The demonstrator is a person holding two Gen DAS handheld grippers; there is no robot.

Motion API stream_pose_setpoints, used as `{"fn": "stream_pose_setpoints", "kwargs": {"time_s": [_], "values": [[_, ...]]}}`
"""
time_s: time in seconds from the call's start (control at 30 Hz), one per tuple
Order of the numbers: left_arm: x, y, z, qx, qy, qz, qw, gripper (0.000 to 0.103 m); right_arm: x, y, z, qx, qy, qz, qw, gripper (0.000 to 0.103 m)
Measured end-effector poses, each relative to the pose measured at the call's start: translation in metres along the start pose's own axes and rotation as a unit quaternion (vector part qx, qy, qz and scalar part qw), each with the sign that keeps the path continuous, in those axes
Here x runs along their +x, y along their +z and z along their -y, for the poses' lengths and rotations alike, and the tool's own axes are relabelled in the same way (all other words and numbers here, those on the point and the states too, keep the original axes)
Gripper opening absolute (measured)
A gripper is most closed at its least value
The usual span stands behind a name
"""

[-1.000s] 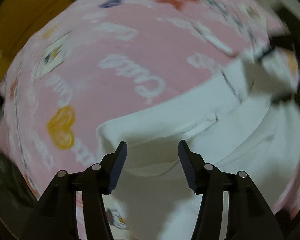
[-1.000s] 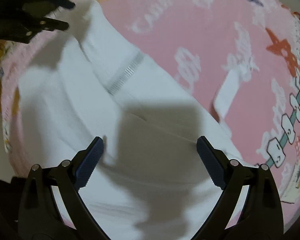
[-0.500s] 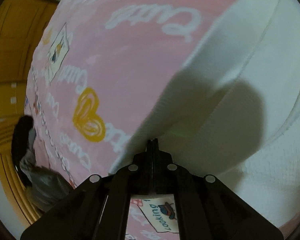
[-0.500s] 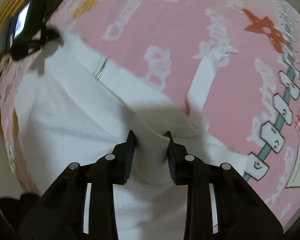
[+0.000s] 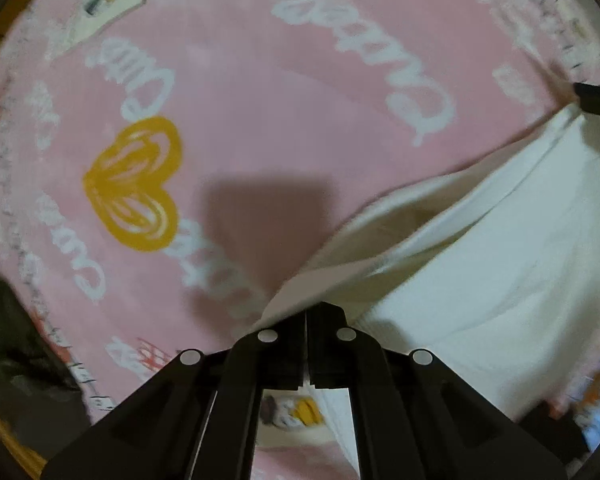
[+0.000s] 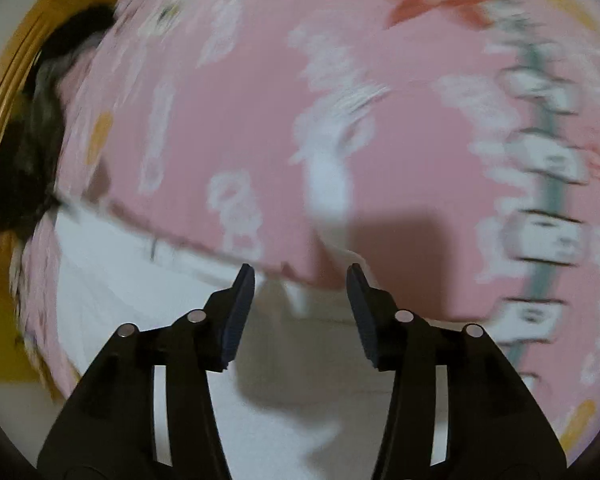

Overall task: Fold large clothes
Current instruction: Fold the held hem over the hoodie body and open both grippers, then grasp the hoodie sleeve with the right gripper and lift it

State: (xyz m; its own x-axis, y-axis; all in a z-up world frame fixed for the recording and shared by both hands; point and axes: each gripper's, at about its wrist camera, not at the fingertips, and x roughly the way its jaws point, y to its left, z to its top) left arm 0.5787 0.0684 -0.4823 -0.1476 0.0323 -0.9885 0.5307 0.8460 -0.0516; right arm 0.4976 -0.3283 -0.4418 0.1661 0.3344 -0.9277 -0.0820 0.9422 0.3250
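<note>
A big white garment (image 5: 480, 264) is spread over a pink blanket (image 5: 300, 100) printed with white words and a yellow heart (image 5: 134, 186) — it looks like a bed, though what lies under the blanket cannot be seen. The left tongs (image 5: 306, 320) are squeezed tight on one edge of the white cloth, and a thin fold of it is pinched right at the tips. From there the cloth is stretched away toward the right side of the left view, so a corner seems to be held up and pulled flat, ready to be laid over for a fold. The far end of that stretched edge reaches a dark tip at the right border of the view; this is probably the other tongs, though it is too small to be sure. The right tongs (image 6: 300, 280) are partly spread and are opening at this moment. Nothing is pressed between their pads — the white garment lies below and in front of them, with its edge running across the blanket just beyond the tips. It is judged that this side has been let go so the cloth can settle. A dark heap (image 6: 32, 152) is seen at the blanket's left edge in the right view, well apart from the garment's middle.
</note>
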Motion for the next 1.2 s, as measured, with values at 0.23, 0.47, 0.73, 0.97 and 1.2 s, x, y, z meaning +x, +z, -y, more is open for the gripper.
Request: {"fn": "stream_pose_setpoints", "kwargs": {"time_s": [0.23,0.47,0.73,0.97,1.2], "values": [[-0.039,0.008,-0.033,-0.039,0.001,0.020,0.9990,0.004,-0.091,-0.038,-0.010,-0.001,0.031,0.119,0.992,0.062],[-0.061,-0.013,-0.061,-0.183,0.091,0.107,0.9730,0.005,-0.122,-0.143,-0.028,0.049,0.013,0.206,0.977,0.072],[0.001,-0.048,0.078,-0.104,-0.036,0.083,0.9904,0.009,-0.035,-0.191,0.001,0.123,0.045,0.097,0.987,0.072],[0.065,-0.036,0.080,-0.120,-0.025,0.061,0.9907,0.003,-0.012,-0.176,0.057,0.154,-0.058,0.088,0.982,0.043],[0.048,-0.049,0.019,-0.188,0.062,0.068,0.9779,0.003,-0.034,-0.194,0.069,0.204,-0.044,0.115,0.971,0.042]]}}
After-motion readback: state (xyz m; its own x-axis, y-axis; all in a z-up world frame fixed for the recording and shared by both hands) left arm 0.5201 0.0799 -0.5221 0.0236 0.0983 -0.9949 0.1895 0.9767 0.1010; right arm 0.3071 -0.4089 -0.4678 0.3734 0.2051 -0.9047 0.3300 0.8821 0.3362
